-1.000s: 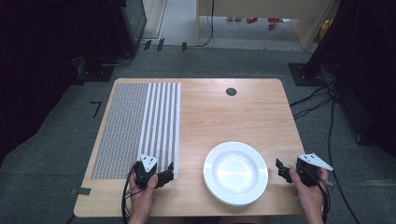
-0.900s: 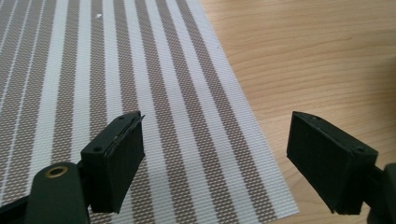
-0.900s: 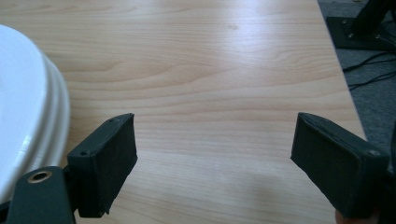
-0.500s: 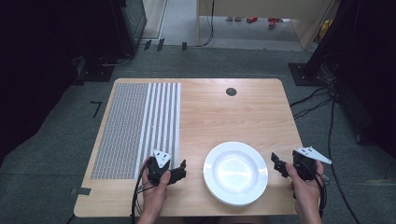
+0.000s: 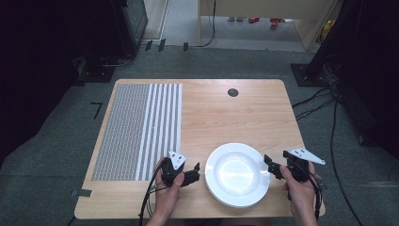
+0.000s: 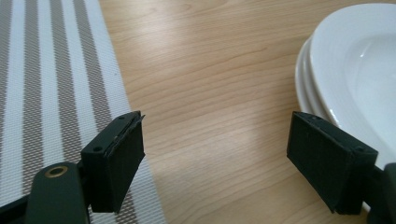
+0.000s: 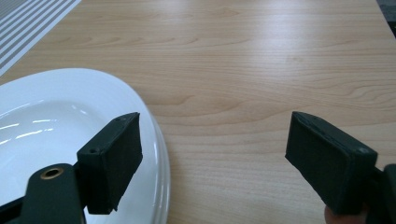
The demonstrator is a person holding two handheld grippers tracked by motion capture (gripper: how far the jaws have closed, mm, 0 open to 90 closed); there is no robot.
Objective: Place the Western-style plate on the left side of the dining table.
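- Left gripper (image 5: 194,173): fingers (image 6: 116,161) released, at 9 o'clock of the stacked round white ceramic plates (image 5: 237,173) on the wooden bench (image 5: 235,117).
- Right gripper (image 5: 270,167): fingers released, just closing slightly, nothing between them, at the plates' 3 o'clock rim.

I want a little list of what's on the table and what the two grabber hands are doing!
plates: white stack at the near edge of the table, at least two by the rims in the left gripper view
mat: striped placemat on the table's left part
left gripper: open, empty, between mat and plates
right gripper: open, nothing held, at the plates' right rim, one jaw over the rim
hole: small dark round spot near the far edge
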